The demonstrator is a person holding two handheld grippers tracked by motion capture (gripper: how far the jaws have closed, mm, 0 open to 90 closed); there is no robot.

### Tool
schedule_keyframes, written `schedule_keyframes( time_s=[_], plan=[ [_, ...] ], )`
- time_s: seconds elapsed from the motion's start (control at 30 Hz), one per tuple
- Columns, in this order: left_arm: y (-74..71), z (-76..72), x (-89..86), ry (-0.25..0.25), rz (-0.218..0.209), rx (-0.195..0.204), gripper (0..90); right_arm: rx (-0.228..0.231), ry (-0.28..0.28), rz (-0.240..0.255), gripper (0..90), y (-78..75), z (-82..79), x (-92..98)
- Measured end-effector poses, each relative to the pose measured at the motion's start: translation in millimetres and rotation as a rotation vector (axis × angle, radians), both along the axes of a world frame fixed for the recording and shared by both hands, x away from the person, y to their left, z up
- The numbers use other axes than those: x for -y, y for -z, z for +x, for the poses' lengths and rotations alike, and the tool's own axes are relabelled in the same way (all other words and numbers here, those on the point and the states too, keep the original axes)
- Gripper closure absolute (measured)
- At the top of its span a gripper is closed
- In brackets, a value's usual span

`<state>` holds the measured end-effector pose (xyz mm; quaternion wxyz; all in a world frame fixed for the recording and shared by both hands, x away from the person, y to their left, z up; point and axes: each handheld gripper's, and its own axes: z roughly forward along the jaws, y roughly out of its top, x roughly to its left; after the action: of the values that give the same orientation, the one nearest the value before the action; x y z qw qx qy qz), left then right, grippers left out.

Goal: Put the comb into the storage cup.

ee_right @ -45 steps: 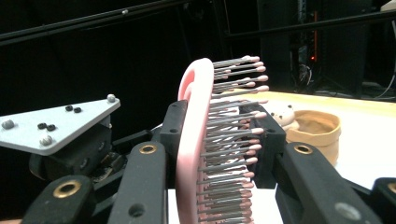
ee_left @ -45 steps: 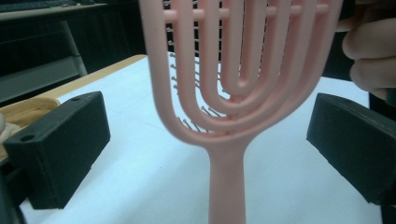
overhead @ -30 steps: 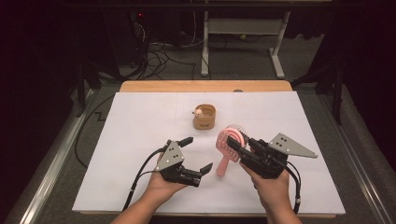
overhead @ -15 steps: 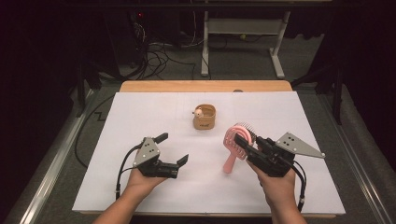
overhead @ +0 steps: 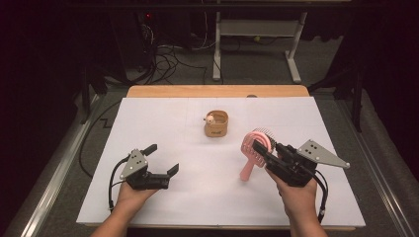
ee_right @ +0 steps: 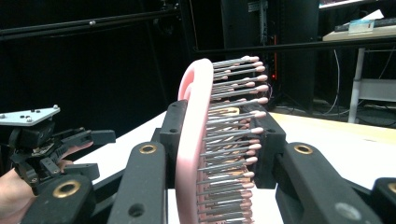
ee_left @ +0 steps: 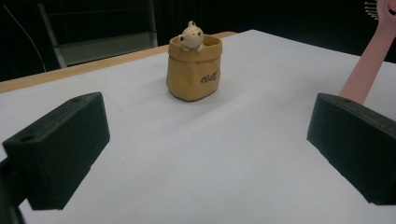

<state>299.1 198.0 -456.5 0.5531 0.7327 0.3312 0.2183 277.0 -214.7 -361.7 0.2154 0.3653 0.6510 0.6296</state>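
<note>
Held upright in the right gripper (overhead: pixel 260 149): pink hairbrush (overhead: pixel 253 150), head clamped between the jaws, handle hanging down to the white table cover (overhead: pixel 197 192), right of centre. Seen from the right gripper view, brush (ee_right: pixel 205 149) edge-on, curved pink plastic back on one side, rows of thin metal pins with pale rounded tips on the other; lower part of the head cut off by the frame. Left gripper (overhead: pixel 160 160) low over the near left of the cover, jaws spread wide with nothing between them, blocky black pads matte and square-cornered. Wide bare white surface between the two grippers and ahead of them. Near the middle, farther back, a small tan sack-shaped holder (overhead: pixel 217 124) with a soft crumpled look, a little pale animal figure peeking over its rim; lettering on its side too small to read. Beyond it, a strip of wooden table edge (overhead: pixel 217 91). Dark surroundings past the edges, hard to make out.
</note>
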Motion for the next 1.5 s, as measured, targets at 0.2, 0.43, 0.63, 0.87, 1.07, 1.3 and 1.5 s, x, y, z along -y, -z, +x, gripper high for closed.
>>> schedule_keyframes(
  time_s=[0.2,0.43,0.63,0.87,1.07,1.3,1.5],
  plan=[
    [2.4,-0.7,-4.0,-0.005,-0.007,-0.001,0.0,0.0,0.017,-0.001,65.9,0.5,0.4,6.3],
    [2.4,-1.1,-10.7,-0.025,-0.021,0.01,0.0,0.022,0.039,-0.002,65.9,-3.0,-2.3,12.6],
    [2.4,0.6,-13.5,-0.031,-0.021,0.008,0.0,0.025,0.058,-0.006,65.9,-2.6,-0.4,17.6],
    [2.1,0.0,-13.0,-0.021,-0.015,0.015,0.4,0.02,0.08,-0.004,65.8,-0.7,1.5,24.7],
    [2.3,-0.1,-12.5,-0.013,-0.016,0.015,0.1,0.023,0.088,0.001,65.8,-1.0,1.5,27.3],
    [2.9,0.5,-11.7,-0.014,-0.003,0.016,0.0,0.026,0.094,0.004,65.8,-1.9,1.1,29.0],
    [2.9,-0.2,-11.4,-0.026,0.003,0.025,0.0,0.034,0.09,0.007,65.8,-2.5,0.8,29.1]
  ],
)
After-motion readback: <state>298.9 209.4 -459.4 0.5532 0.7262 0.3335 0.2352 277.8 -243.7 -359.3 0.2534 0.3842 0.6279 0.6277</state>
